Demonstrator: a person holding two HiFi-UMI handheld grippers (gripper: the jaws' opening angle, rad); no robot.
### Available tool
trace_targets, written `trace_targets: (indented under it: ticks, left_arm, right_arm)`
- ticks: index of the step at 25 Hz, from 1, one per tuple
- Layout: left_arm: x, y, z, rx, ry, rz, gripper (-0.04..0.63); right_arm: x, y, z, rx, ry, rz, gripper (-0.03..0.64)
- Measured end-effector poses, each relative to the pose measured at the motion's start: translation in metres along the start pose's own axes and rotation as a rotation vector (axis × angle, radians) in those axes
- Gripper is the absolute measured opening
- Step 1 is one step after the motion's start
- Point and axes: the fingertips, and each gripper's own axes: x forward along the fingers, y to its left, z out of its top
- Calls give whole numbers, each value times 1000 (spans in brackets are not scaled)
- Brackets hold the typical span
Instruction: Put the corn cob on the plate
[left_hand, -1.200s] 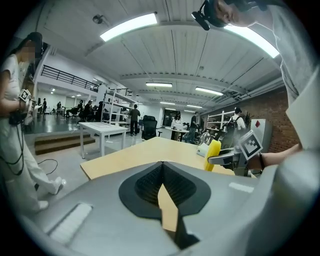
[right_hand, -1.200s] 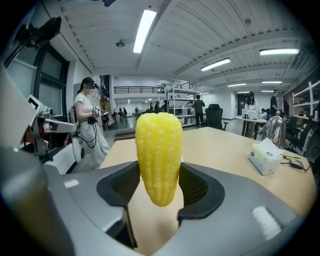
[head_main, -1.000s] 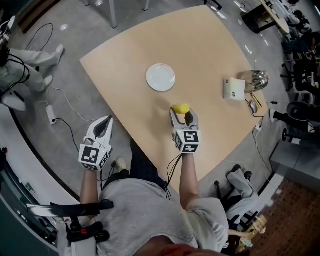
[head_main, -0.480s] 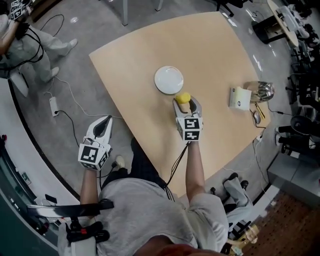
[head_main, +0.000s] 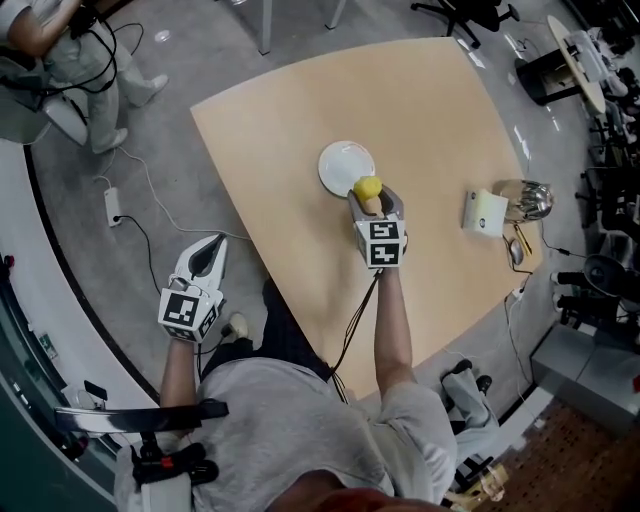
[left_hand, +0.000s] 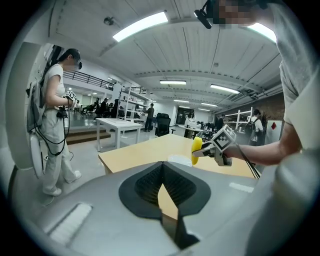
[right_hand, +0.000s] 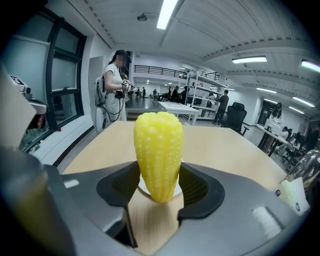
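Fingers (left_hand: 146, 186) of the left gripper (head_main: 207, 250) are closed and empty, off the table's (head_main: 300, 120) near left edge. Right gripper (head_main: 368, 205) clamps the corn cob (right_hand: 158, 150) by its near end and has carried it from mid-table to the plate's (head_main: 338, 165) near rim. Judged: lowering and release remain. Cob's long axis follows the fingers, free end toward the far edge.

plate (head_main: 340, 163): near rim covered by the corn cob (head_main: 367, 187) in head view; mere slivers beside it in right gripper view
worktop (right_hand: 150, 225): smeared by blur right under the cob
shiny object (head_main: 528, 198): too small to identify
bystander (head_main: 85, 60): cut off at head view's top edge
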Motion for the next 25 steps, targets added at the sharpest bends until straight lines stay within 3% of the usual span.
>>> trace_targets:
  ticks: [25]
  left_arm:
    - [11,11,1,-18,19,28,20]
  right_arm:
    - [44,-10,24,47,-5,40,250]
